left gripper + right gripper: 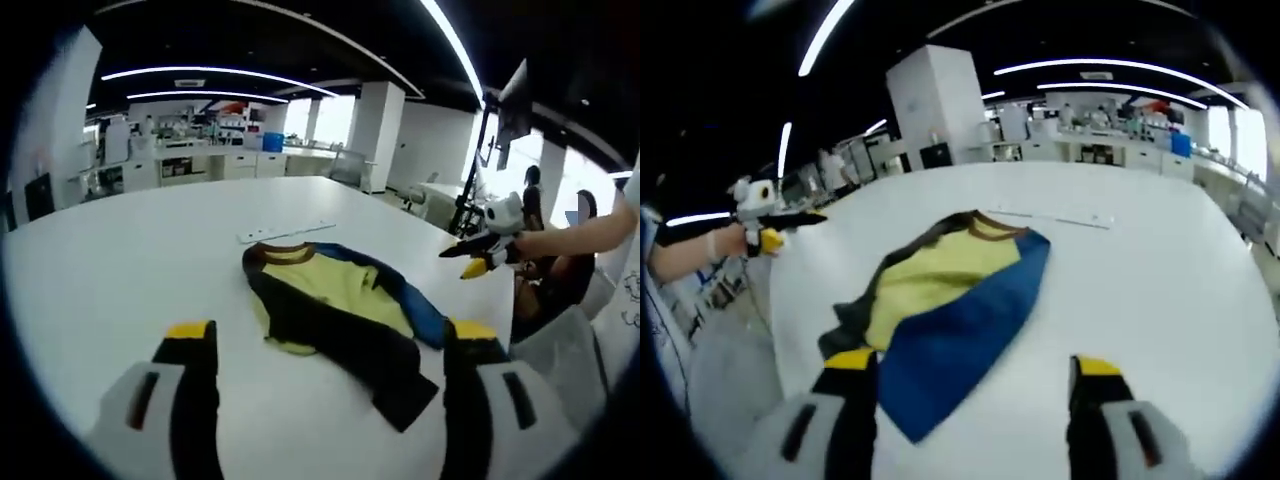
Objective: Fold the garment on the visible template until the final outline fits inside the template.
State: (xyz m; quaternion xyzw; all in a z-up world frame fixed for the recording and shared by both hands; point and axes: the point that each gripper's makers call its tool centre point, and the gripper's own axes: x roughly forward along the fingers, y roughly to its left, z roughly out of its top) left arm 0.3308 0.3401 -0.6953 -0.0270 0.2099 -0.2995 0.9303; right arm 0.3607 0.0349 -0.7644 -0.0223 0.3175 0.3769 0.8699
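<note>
Garment (335, 310) crumpled near table (120, 260) edge | claws (330, 350) (975, 375) open — apart

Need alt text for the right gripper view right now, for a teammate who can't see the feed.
A partly folded garment, yellow with a brown collar, a blue sleeve laid across it and dark fabric at its left edge, lies on a white table. The right gripper hovers open just before its near edge. The left gripper shows at far left, held in a hand.

White table (120, 270), distant lab benches (210, 160)
</note>
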